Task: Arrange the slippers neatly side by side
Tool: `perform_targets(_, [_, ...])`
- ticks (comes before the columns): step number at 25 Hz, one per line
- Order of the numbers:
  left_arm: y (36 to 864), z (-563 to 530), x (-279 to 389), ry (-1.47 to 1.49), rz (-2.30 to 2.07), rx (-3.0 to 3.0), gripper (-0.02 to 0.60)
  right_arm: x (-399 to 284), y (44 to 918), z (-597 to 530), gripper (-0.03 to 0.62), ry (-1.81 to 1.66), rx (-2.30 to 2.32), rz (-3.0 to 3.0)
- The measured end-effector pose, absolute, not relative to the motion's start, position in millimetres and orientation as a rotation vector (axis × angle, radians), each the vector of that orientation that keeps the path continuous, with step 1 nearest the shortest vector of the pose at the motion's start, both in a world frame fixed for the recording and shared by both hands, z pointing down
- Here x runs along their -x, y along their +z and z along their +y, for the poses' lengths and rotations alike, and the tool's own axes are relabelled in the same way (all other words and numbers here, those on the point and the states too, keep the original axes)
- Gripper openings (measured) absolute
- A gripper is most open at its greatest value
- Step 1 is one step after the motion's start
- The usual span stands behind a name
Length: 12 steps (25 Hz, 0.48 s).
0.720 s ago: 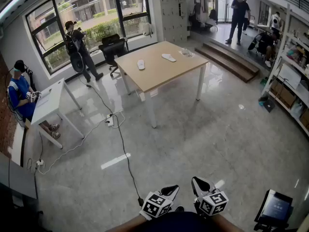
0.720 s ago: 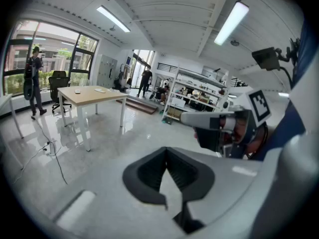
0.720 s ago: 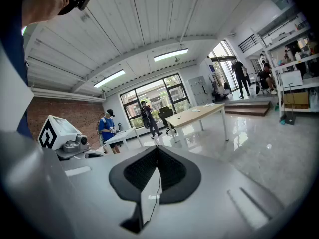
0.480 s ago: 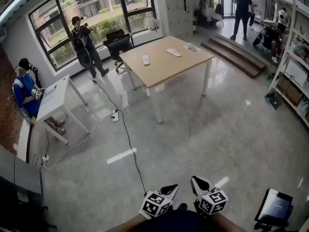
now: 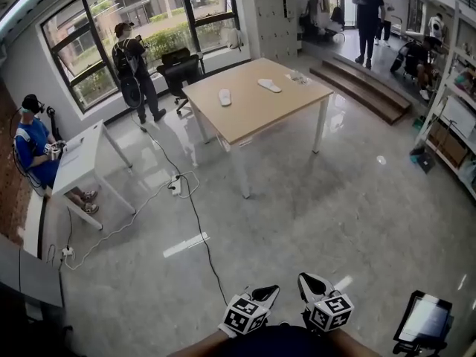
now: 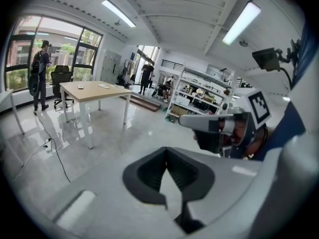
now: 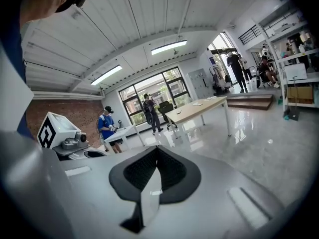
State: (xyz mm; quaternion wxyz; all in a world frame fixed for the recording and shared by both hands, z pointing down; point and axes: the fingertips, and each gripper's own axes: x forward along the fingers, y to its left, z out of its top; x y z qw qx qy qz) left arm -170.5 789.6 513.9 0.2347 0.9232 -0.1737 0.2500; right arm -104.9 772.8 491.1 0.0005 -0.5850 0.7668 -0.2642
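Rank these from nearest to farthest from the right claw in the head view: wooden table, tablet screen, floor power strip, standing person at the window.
1. Tablet screen, lower right, beside the right claw.
2. Power strip, on the floor ahead, to the left.
3. Wooden table, mid-room, beyond the strip.
4. Standing person, at the far window, upper left.

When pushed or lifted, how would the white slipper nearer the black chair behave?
The slipper looks thin and flat, so it is probably light and bendable. Lying flat on the smooth table, it would likely slide, not roll or tip.
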Motion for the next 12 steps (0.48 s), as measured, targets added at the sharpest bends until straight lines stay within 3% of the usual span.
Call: perform_targets(12, [505, 669, 178, 0.594, -0.393, -2.535, 0.002, 121, 482, 655, 0.011, -0.79, 1.932, 2.449])
